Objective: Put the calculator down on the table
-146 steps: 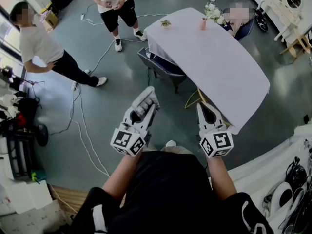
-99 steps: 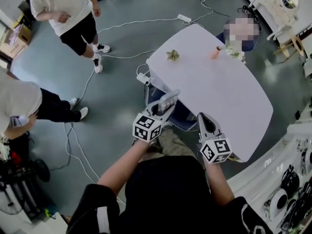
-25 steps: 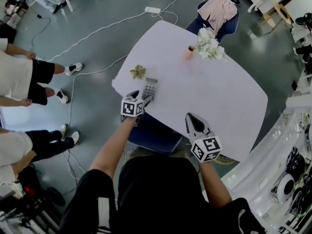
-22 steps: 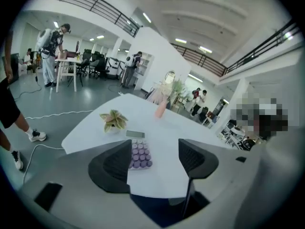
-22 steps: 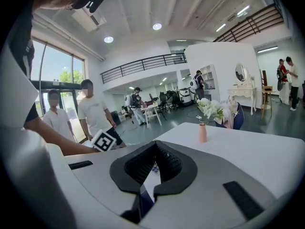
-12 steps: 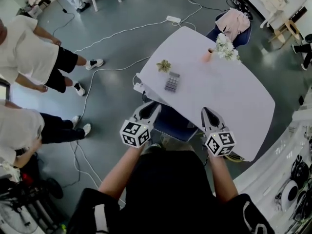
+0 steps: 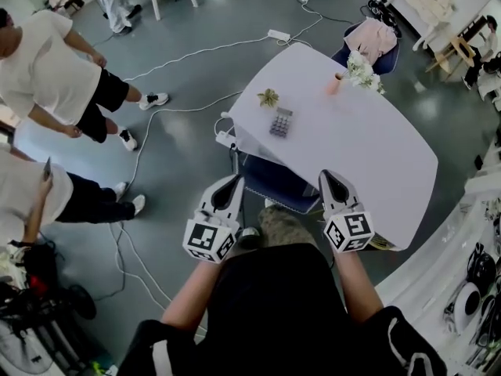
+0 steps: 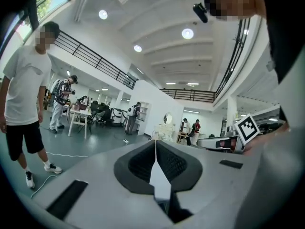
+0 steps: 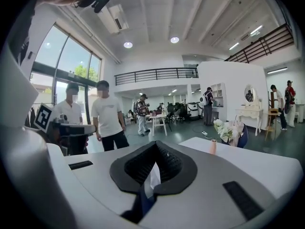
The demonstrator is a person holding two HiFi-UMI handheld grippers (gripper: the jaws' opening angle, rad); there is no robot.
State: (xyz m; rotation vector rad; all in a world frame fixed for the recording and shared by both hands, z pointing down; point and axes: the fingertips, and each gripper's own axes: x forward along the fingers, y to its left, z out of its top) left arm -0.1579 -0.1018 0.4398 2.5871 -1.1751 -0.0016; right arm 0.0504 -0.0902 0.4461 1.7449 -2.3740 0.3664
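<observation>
The grey calculator (image 7: 281, 121) lies flat on the white table (image 7: 360, 151), near its left edge beside a small green plant (image 7: 268, 97). Neither gripper touches it. My left gripper (image 7: 232, 182) is held close to my body, well short of the table, with its jaws shut on nothing; in the left gripper view the left gripper (image 8: 156, 143) points out across the room. My right gripper (image 7: 328, 177) hovers by the table's near edge, jaws together and empty. In the right gripper view the right gripper (image 9: 154, 148) points past the table (image 9: 248, 162).
A pink vase (image 7: 335, 84) with white flowers (image 7: 364, 72) stands at the table's far side. A blue chair (image 7: 270, 180) is tucked under the near edge; another chair with a pink cloth (image 7: 374, 36) is beyond. Two people (image 7: 55, 69) stand at left, and cables (image 7: 196, 53) cross the floor.
The left gripper has let go of the calculator, drawn back from the table toward my body and shut. The calculator stays on the table. The right gripper shifted slightly.
</observation>
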